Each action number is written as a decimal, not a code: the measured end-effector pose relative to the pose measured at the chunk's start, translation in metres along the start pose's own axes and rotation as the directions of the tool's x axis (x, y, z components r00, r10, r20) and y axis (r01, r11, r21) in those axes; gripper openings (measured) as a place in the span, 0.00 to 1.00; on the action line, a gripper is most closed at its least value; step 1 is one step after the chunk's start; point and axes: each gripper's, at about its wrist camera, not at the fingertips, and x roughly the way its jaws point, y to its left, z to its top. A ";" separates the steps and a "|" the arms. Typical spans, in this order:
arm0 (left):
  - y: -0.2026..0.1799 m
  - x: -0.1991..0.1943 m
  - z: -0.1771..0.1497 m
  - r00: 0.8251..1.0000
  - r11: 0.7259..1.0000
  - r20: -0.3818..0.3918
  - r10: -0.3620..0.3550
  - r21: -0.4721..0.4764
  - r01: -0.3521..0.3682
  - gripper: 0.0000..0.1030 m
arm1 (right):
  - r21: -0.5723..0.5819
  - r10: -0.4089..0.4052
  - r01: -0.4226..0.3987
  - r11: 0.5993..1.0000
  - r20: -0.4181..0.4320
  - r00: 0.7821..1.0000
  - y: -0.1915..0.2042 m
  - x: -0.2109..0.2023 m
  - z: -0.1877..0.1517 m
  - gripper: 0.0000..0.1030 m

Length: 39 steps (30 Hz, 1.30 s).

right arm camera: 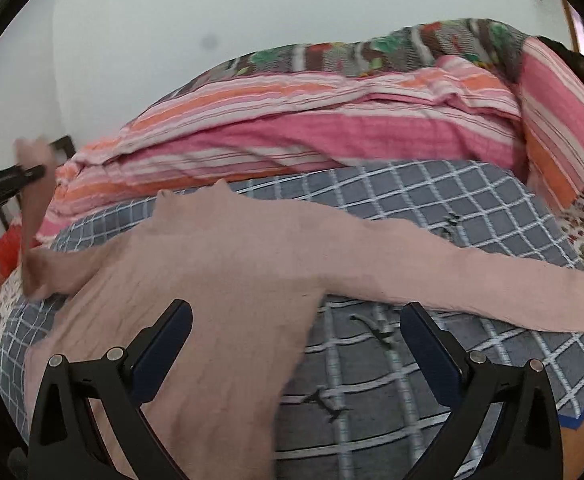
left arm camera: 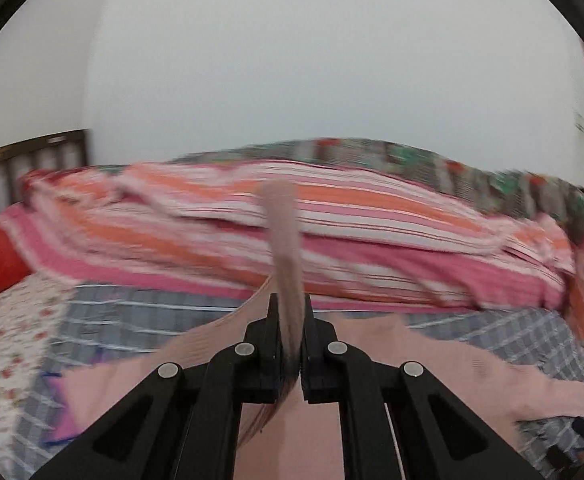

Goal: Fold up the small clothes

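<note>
On the bed, a pink long-sleeved top (right arm camera: 211, 264) lies spread over a grey checked blanket (right arm camera: 432, 208), its body near the cameras and one sleeve (right arm camera: 492, 276) stretched out flat to the right. Behind it, toward the far wall, sits a pile of pink and orange striped bedding (right arm camera: 292, 136).

The left gripper (left arm camera: 290, 344) is clamped narrow on the other sleeve (left arm camera: 281, 236), which stands up between the jaws and above the bed. From the right wrist view, the same gripper (right arm camera: 31, 172) appears at the far left with the sleeve hanging from it. The right gripper (right arm camera: 296, 344) hovers low over the hem, jaws spread wide and holding nothing; the edge of the top lies between and below them.

The step in hand appears to be folding the lifted sleeve inward across the body.

- Carry the sleeve over the chest in one smooth arc; keep the cloth lightly taut so it does not twist.
- Use the right gripper to pin the body near the hem, since the top will likely drag on the blanket.
- Lay the sleeve flat before releasing, aligned with the side seam.
- Avoid pulling upward too hard; the knit looks thin and may bunch at the shoulder.
</note>
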 end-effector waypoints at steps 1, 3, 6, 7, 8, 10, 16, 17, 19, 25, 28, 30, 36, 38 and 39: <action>-0.018 0.005 -0.001 1.000 1.000 -0.009 -0.025 0.016 0.025 0.07 | 0.006 -0.006 0.006 1.000 0.000 1.000 -0.004 0.001 0.001 0.99; -0.063 0.019 -0.009 0.996 0.995 -0.042 -0.083 0.046 0.085 0.07 | 0.031 -0.021 0.021 0.999 -0.002 1.000 -0.017 0.002 0.004 0.99; -0.107 0.037 -0.027 0.974 0.979 -0.132 -0.186 0.054 0.194 0.08 | 0.077 -0.023 0.023 0.997 -0.003 1.000 -0.035 0.002 0.007 0.99; -0.115 0.039 -0.032 0.966 0.975 -0.153 -0.206 0.054 0.216 0.10 | 0.089 -0.022 0.022 0.996 0.000 1.000 -0.040 0.001 0.007 0.99; -0.123 0.040 -0.039 0.960 0.971 -0.177 -0.219 0.056 0.231 0.17 | 0.101 -0.021 0.021 0.995 0.001 1.000 -0.044 0.001 0.008 0.99; -0.131 0.035 -0.055 0.960 0.972 -0.190 -0.204 0.074 0.222 0.39 | 0.117 -0.021 0.020 0.993 0.002 1.000 -0.049 0.001 0.009 0.99; -0.091 0.011 -0.075 0.977 0.988 -0.156 -0.148 0.030 0.154 0.72 | 0.123 0.013 -0.010 0.992 -0.024 1.000 -0.042 0.009 0.010 0.99; -0.074 0.006 -0.081 0.980 0.993 -0.164 -0.116 0.009 0.119 0.72 | 0.119 0.029 -0.025 0.993 -0.032 0.999 -0.036 0.011 0.010 0.99; -0.046 0.000 -0.089 0.980 0.996 -0.173 -0.093 -0.033 0.089 0.72 | 0.110 0.057 -0.053 0.993 -0.036 0.998 -0.027 0.013 0.011 0.96; 0.016 -0.007 -0.118 0.984 0.993 -0.178 -0.023 -0.117 0.002 0.72 | 0.013 0.062 -0.061 0.998 -0.070 0.996 0.013 0.021 0.010 0.64; 0.038 0.005 -0.113 0.975 0.992 -0.220 -0.020 -0.126 -0.008 0.72 | -0.026 0.035 -0.038 0.999 -0.103 0.994 0.024 0.031 0.010 0.53; 0.060 0.008 -0.106 0.981 0.989 -0.191 0.021 -0.142 -0.049 0.72 | -0.039 0.031 -0.036 0.999 -0.127 0.991 0.032 0.040 0.015 0.51; 0.102 0.018 -0.101 0.980 0.961 -0.198 0.011 -0.267 -0.064 0.72 | -0.058 0.000 -0.011 0.998 -0.185 0.983 0.047 0.074 0.039 0.51; 0.106 0.025 -0.102 0.973 0.962 -0.227 0.027 -0.259 -0.087 0.72 | -0.058 -0.034 0.023 0.998 -0.197 0.980 0.045 0.084 0.042 0.51; 0.108 0.030 -0.104 0.969 0.964 -0.244 0.038 -0.247 -0.100 0.72 | -0.052 -0.040 0.030 0.998 -0.199 0.979 0.043 0.087 0.041 0.51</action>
